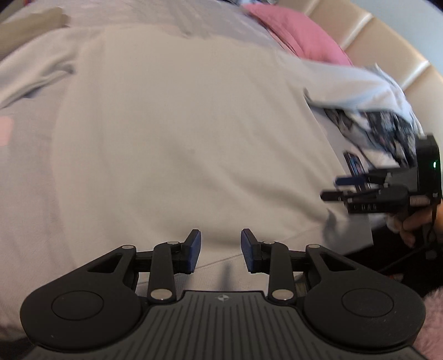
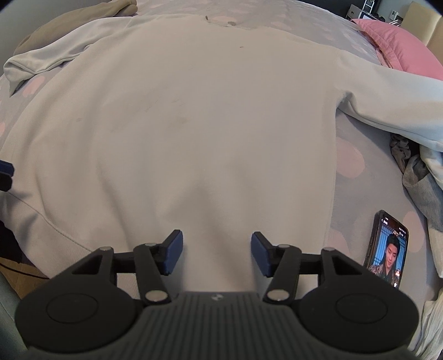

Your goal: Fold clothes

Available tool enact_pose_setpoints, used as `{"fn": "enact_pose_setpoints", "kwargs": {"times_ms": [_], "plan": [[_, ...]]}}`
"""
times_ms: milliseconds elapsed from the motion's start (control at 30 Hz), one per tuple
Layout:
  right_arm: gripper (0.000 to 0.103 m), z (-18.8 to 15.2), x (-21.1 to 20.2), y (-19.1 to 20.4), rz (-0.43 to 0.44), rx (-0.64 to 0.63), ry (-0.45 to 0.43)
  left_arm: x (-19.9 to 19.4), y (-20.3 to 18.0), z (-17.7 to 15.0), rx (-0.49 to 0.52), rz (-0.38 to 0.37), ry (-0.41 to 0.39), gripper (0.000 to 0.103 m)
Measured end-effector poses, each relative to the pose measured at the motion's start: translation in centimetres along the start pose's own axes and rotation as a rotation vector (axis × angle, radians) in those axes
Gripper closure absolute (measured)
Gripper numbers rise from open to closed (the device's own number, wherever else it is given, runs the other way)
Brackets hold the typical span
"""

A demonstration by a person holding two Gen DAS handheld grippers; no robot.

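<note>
Nearest in the left wrist view, the left gripper (image 1: 220, 250) hangs over the ribbed hem of a cream sweatshirt (image 1: 177, 133), its matt black linkage arms ending in flat blue pads set a narrow gap apart with only cloth showing beneath them, nothing pinched. In the right wrist view the right gripper (image 2: 216, 253) hovers over the same hem, its blue-faced fingers (image 2: 174, 253) spread wider and likewise empty. The sweatshirt (image 2: 199, 110) lies flat, soft and faintly creased, on a pale grey bedsheet (image 2: 357, 177) dotted with rounded pink blotches; one sleeve (image 2: 47, 59) is bunched at the far left, the other (image 2: 393, 102) stretches out to the right. Just right of the hem a glossy phone (image 2: 389, 249) rests on the sheet with its screen lit. Beyond it sits a crumpled heap of grey and white clothes (image 2: 423, 177). Farther back a plump pink pillow (image 2: 398, 47) lies against a padded, cream headboard (image 1: 387, 47), and a beige garment (image 2: 83, 16) lies at the far left
</note>
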State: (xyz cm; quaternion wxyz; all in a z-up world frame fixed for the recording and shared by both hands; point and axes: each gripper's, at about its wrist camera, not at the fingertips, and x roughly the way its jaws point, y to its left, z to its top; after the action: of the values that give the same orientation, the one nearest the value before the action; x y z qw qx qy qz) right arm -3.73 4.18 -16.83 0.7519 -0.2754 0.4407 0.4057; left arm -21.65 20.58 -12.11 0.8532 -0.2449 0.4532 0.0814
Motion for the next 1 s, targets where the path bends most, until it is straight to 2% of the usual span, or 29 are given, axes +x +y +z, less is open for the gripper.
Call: {"fn": "enact_pose_setpoints", "kwargs": {"times_ms": [33, 100, 167, 200, 267, 333, 467, 533, 633, 767, 833, 1000], "plan": [[0.045, 0.0, 0.0, 0.0, 0.003, -0.001, 0.000, -0.6, 0.3, -0.1, -0.025, 0.049, -0.018, 0.074], [0.044, -0.1, 0.0, 0.3, 0.005, -0.013, 0.002, -1.4, 1.1, -0.2, -0.088, 0.192, -0.044, 0.074], [0.044, -0.1, 0.2, 0.5, 0.004, -0.025, 0.006, -2.2, 2.7, -0.3, -0.168, 0.339, -0.062, 0.074], [0.044, -0.1, 0.3, 0.6, 0.004, -0.031, 0.008, -2.4, 3.7, -0.3, -0.224, 0.387, -0.065, 0.074], [0.044, -0.2, 0.2, 0.6, 0.008, -0.032, 0.008, -2.5, 5.5, -0.5, -0.323, 0.421, -0.048, 0.074], [0.044, -0.3, 0.1, 0.5, 0.008, -0.029, 0.006, -2.2, 6.6, -0.7, -0.380, 0.439, -0.022, 0.074], [0.044, -0.5, 0.1, 0.4, 0.007, -0.026, 0.005, -0.9, 7.2, -0.9, -0.390, 0.488, 0.056, 0.074], [0.043, -0.5, 0.1, 0.4, 0.007, -0.027, 0.005, -0.1, 7.2, -1.0, -0.385, 0.479, 0.092, 0.074], [0.043, -0.5, 0.1, 0.4, 0.007, -0.028, 0.006, 0.4, 7.2, -1.4, -0.378, 0.453, 0.085, 0.074], [0.043, -0.5, 0.2, 0.4, 0.005, -0.029, 0.009, 0.1, 6.3, -1.8, -0.333, 0.318, 0.013, 0.075], [0.043, -0.6, 0.3, 0.4, 0.004, -0.028, 0.013, 0.3, 5.9, -1.8, -0.307, 0.317, 0.018, 0.075], [0.043, -0.6, 0.5, 0.3, 0.002, -0.036, 0.019, 0.5, 6.4, -2.0, -0.339, 0.293, 0.033, 0.074]]}}
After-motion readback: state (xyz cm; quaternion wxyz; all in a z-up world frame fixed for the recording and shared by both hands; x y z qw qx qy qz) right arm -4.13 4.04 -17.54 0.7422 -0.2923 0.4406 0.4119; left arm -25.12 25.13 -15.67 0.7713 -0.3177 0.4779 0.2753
